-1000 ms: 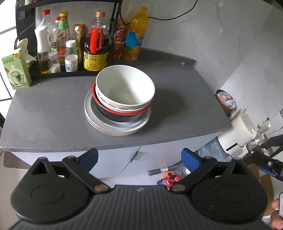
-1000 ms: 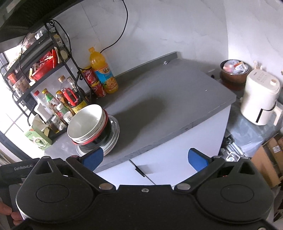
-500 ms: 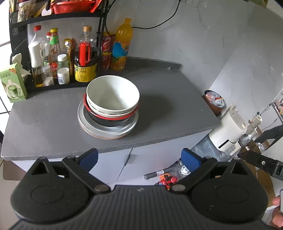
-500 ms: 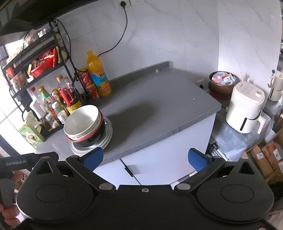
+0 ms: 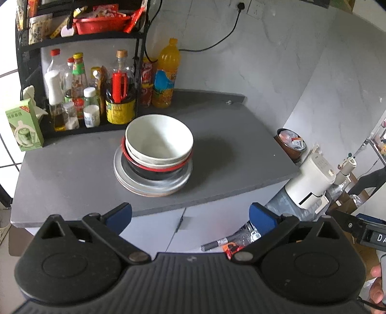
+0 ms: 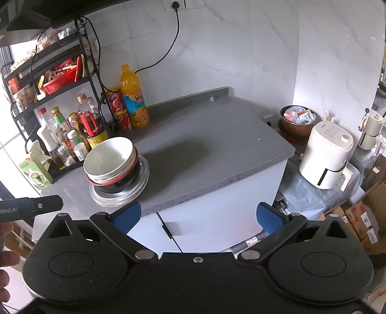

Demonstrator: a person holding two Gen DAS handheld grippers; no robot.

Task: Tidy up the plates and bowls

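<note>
On the grey counter point(image 5: 72, 166), near its front edge and closer to the left side, stands one stack of dishes. At the bottom are the plates point(image 5: 154, 186), grey and flat. On them sits a black bowl with a red rim point(image 5: 156, 169), and inside it are two white bowls point(image 5: 159, 142), the upper one sitting a little tilted toward the rack. The stack touches nothing else on the counter.

Behind the stack, along the back left edge, a black wire rack point(image 6: 91, 79) holds sauce bottles point(image 5: 120, 96) on its lower shelf and a red basket point(image 5: 101, 23) above. Just beside the rack stand an orange drink bottle point(image 5: 166, 77) and red cans point(image 6: 119, 112). A green carton point(image 5: 24, 128) is at the left edge. The right half of the counter is bare.

Both claws hang in front of the counter, lower than its top, above the white cabinet doors point(image 6: 205, 212). The left gripper point(image 5: 190, 216) has its blue fingertips point(image 5: 120, 215) spread wide with nothing between them. The right gripper point(image 6: 197, 215) is the same, fingers wide apart and holding nothing. Past the right edge of the counter, lower down, stands a white air fryer point(image 6: 325, 154).
</note>
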